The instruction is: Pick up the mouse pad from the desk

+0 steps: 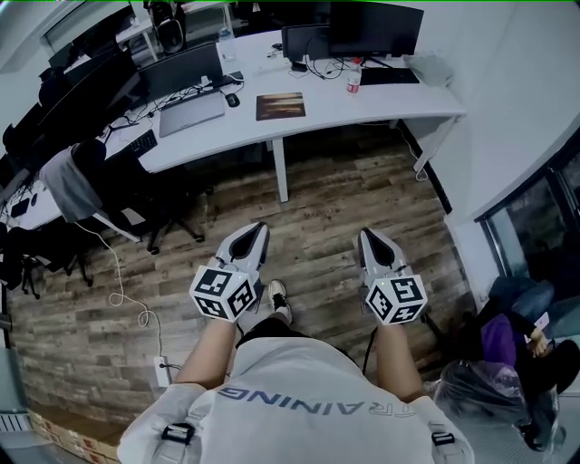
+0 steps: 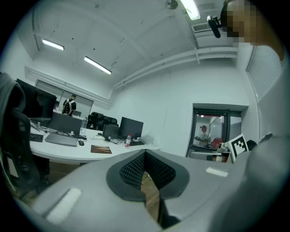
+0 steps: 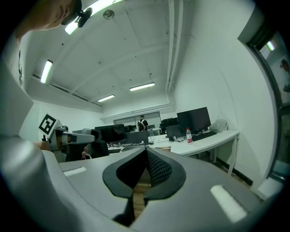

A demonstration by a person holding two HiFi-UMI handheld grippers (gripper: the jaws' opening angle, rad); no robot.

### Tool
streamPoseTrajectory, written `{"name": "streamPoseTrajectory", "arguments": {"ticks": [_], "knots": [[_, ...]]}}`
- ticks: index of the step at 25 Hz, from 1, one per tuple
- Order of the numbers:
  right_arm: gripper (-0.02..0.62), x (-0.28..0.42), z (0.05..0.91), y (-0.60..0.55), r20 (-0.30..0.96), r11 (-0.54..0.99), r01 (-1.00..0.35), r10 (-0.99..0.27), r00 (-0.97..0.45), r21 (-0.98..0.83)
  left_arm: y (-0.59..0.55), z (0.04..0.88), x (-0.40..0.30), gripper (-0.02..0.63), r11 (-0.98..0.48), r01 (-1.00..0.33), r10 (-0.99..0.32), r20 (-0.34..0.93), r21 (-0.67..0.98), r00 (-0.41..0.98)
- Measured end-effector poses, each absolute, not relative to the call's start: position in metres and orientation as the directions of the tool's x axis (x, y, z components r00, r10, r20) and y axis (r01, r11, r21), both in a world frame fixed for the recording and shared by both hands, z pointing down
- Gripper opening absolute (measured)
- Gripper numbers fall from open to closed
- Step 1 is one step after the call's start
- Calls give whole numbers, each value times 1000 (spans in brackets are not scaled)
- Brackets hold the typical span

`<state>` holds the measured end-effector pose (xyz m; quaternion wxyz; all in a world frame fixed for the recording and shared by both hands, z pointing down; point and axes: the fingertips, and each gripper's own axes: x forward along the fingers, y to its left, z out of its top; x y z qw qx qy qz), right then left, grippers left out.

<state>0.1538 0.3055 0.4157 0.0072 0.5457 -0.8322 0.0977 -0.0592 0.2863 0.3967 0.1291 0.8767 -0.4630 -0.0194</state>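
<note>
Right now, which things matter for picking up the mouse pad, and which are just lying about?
Job: mouse pad, desk, left gripper, right gripper.
Lying about: bottle, mouse, monitor, chair.

This is an open-plan office: long white desks (image 1: 381, 104) carry monitors (image 1: 376, 27), a keyboard (image 1: 390, 77), a mouse (image 1: 233, 100) and a mouse pad (image 1: 280, 106), with black swivel chairs (image 1: 127, 195) drawn up to them (one has a grey garment over its back). Strip lights (image 2: 97, 65) run along the white ceiling, and the floor (image 1: 317, 208) is wood-look plank.
</note>
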Motion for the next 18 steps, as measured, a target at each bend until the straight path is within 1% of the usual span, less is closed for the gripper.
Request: {"name": "streamPoseTrajectory", "arguments": {"ticks": [3,7,12,18], "knots": [[12,164,410,271,140,375,-920,-911,-389,-118,246,396,-50,2,-536,-807,-821,68,248,566],[12,163,397,209,153,372,-925,-912,-380,-77,183,397,-59,2,-498,-832,-846,76,244,528],[14,135,390,127,168,384,-921,-905,-391,-74,112,398,-89,2,-496,-825,-840,92,270,535],[14,98,407,53,188,392,-914,-895,-405,-102,43,401,-120,2,-512,-819,-826,111,259,552]]}}
